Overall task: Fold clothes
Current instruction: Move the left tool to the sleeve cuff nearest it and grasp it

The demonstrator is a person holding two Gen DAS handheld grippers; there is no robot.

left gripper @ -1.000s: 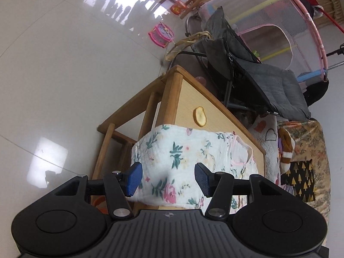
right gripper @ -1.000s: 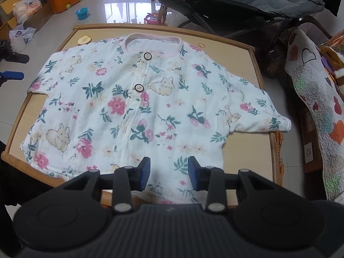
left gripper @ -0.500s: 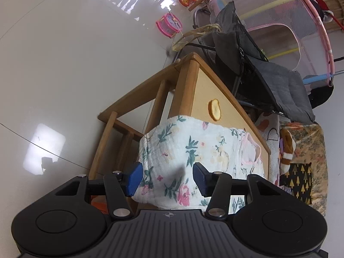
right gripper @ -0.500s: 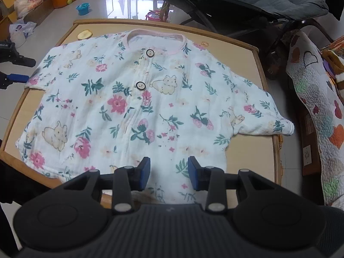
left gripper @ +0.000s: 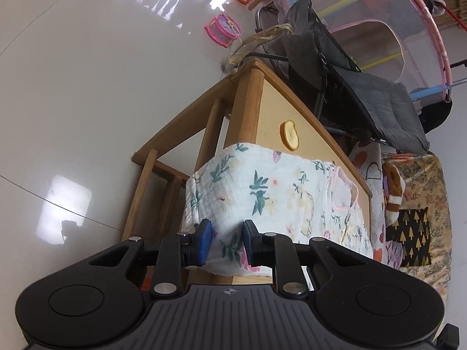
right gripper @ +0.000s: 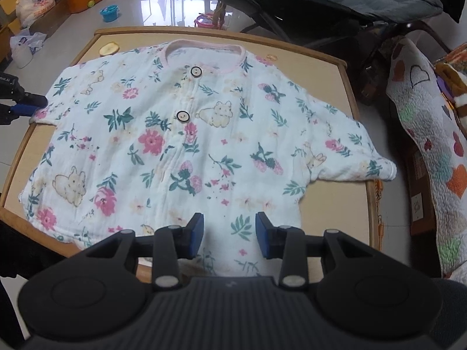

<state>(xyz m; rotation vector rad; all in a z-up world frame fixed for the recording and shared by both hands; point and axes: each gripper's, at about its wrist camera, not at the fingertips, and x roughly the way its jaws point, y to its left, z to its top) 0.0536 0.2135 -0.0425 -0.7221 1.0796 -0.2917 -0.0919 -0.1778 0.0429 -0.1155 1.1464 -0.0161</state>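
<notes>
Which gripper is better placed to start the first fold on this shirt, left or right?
Left, probably. The left gripper has the sleeve cuff between its closing jaws at the table edge, ready to fold inward. The right gripper hovers over the shirt hem, jaws apart, gripping nothing.

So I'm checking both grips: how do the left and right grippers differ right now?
The left gripper is closing on the floral shirt's sleeve at the table edge; the right gripper stands wider above the hem, pads apart. Both have blue pads and fabric between them.
</notes>
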